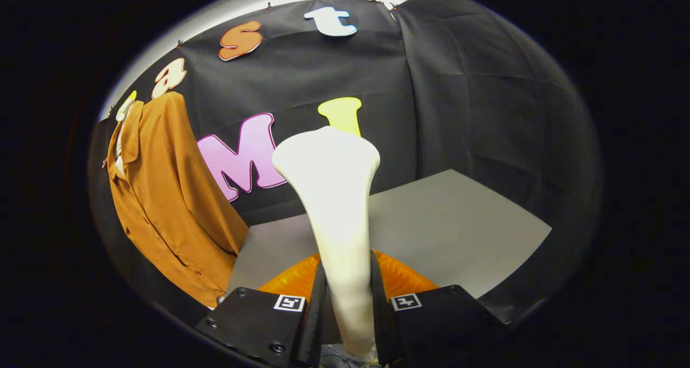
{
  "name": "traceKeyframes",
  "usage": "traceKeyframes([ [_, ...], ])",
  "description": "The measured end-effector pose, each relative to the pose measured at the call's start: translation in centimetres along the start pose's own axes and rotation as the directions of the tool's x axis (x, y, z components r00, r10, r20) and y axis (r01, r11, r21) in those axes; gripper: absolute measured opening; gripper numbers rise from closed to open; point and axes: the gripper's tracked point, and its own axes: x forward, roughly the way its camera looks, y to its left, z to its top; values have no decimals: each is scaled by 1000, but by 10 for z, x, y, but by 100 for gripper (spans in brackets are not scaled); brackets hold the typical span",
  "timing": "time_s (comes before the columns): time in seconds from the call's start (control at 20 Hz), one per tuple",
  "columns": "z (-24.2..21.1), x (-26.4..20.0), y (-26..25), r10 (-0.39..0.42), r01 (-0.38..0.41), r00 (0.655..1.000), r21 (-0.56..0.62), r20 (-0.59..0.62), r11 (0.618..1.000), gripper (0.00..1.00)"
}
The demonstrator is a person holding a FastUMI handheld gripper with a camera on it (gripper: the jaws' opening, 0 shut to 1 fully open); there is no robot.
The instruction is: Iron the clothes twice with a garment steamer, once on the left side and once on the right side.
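Far to the left, a brown shirt [167,195] hangs against the black cloth wall [474,104], its collar at the top and its hem dropping down beside the near corner of the grey tabletop [458,222]. The shirt is well apart from the steamer, off to the left of the fingers. In the middle, the white garment steamer [337,206] rises up from between the two fingers, narrow at the handle and flaring into a broad head at the top, which stands in front of the wall. The claw [347,303] is closed on the steamer's handle, with a finger pressing on each side of it. The tabletop spreads out beyond the fingers and to the right, and the cloth wall runs behind it.
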Motion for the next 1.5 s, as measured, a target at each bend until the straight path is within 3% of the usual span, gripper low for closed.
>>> traceKeyframes([
  [0.3,13,-38,49,10,-8,996,-26,88,1000,43],
  [0.7,17,-76,171,39,-21,978,-91,205,996,43],
  [1.05,0,-77,270,47,-18,973,-130,225,991,43],
  [1.5,-20,-55,315,-6,33,983,-143,185,989,43],
])
